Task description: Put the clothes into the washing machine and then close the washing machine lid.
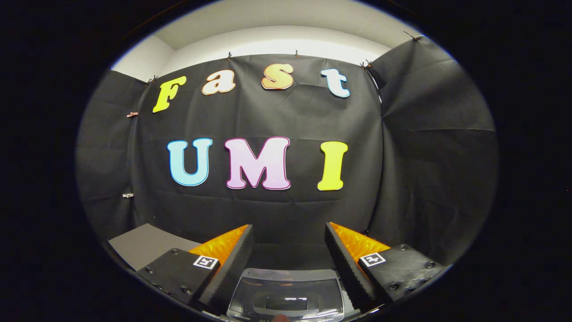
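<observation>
Gripper view: the gripper hangs with its fingers spread wide, holding nothing. Between them, below, sits the washer, its glass lid down. Black cloth wall stands beyond; a grey counter lies left of the fingers.

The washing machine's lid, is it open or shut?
Shut, it looks like. The washing machine's see-through lid lies flat over the top, low between the tool's two fingers, which stand wide apart, holding nothing.
</observation>
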Action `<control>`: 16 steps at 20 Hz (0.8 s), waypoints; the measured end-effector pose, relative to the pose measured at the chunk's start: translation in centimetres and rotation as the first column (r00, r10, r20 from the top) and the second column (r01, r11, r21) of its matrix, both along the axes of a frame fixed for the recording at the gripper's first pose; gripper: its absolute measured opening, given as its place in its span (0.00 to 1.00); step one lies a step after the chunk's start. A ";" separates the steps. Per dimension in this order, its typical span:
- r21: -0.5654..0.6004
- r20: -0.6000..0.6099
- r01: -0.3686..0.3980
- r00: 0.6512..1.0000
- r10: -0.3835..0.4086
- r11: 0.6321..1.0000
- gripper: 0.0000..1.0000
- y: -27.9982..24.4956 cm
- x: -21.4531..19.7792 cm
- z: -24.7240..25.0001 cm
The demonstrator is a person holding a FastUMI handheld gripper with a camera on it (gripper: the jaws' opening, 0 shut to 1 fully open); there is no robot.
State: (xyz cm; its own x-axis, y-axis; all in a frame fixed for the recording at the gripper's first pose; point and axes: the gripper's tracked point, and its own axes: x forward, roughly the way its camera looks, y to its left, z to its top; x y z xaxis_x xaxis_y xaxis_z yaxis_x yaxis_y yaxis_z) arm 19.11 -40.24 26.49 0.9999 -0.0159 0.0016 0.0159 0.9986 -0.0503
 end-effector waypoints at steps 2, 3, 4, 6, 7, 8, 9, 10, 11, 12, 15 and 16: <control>-0.007 -0.001 -0.001 1.000 0.001 1.000 0.99 0.6 0.2 0.0; -0.010 -0.006 -0.004 1.000 0.004 1.000 0.99 0.9 0.5 0.0; -0.015 0.000 -0.006 1.000 0.006 1.000 0.99 1.2 0.6 0.2; -0.023 0.006 -0.001 1.000 0.001 1.000 0.99 1.4 1.1 0.6; -0.021 0.009 -0.002 1.000 0.002 1.000 0.98 1.6 1.2 0.7; -0.020 0.010 -0.001 1.000 0.001 1.000 0.98 1.7 1.4 0.8; -0.020 0.013 0.000 1.000 0.000 1.000 0.97 1.8 1.5 0.9; -0.019 0.014 0.001 1.000 0.000 1.000 0.98 1.8 1.7 0.9; -0.017 0.017 0.000 1.000 0.000 1.000 0.98 1.9 1.8 1.0; -0.020 0.019 0.004 1.000 -0.004 1.000 0.98 1.8 1.9 1.1; -0.023 0.022 0.011 1.000 -0.011 1.000 0.98 1.8 2.4 1.2; -0.023 0.027 0.011 1.000 -0.010 1.000 0.98 1.9 2.5 1.3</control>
